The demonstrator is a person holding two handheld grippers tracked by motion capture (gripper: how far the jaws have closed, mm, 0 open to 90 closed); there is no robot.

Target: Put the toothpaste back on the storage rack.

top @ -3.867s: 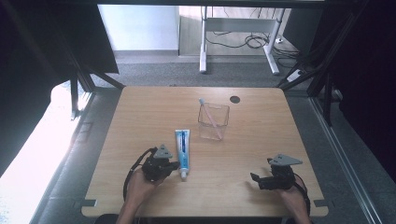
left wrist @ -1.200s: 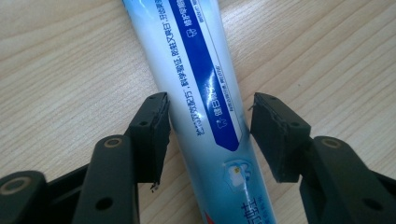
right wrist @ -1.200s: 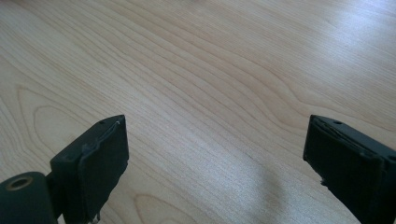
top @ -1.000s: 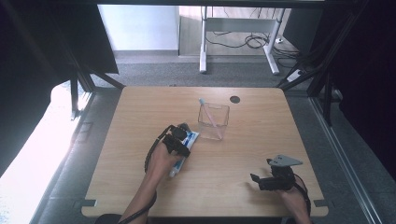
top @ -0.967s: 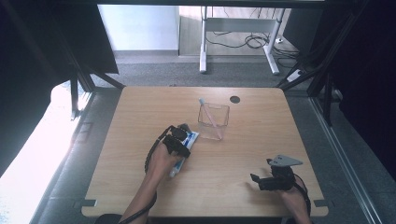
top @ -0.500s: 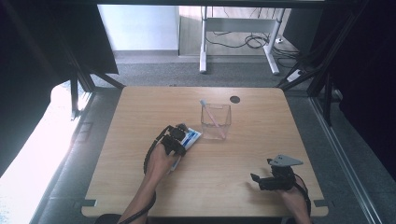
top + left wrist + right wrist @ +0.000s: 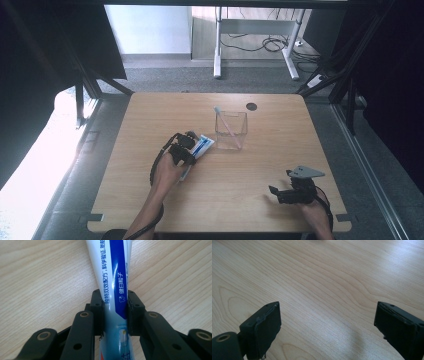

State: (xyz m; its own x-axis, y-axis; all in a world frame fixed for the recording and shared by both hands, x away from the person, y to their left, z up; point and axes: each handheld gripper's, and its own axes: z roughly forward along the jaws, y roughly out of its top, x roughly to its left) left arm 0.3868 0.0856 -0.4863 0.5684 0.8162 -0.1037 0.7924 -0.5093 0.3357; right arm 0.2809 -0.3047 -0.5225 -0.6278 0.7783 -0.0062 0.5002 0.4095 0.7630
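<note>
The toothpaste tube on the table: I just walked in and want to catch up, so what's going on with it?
A person works at a wooden table with a gripper in each hand. The left gripper has just been closing its jaws, and they now press on both sides of the toothpaste tube, which lies on the table beside a clear container with a pink toothbrush leaning in it. The right gripper rests near the table's front right, jaws wide open with nothing between them.

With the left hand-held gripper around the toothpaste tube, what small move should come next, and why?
Probably a short lift. The left hand-held gripper has just been closing, and its pads now press both sides of the toothpaste tube, which lies flat on the table. The clear cup stands close by, a likely destination.
</note>
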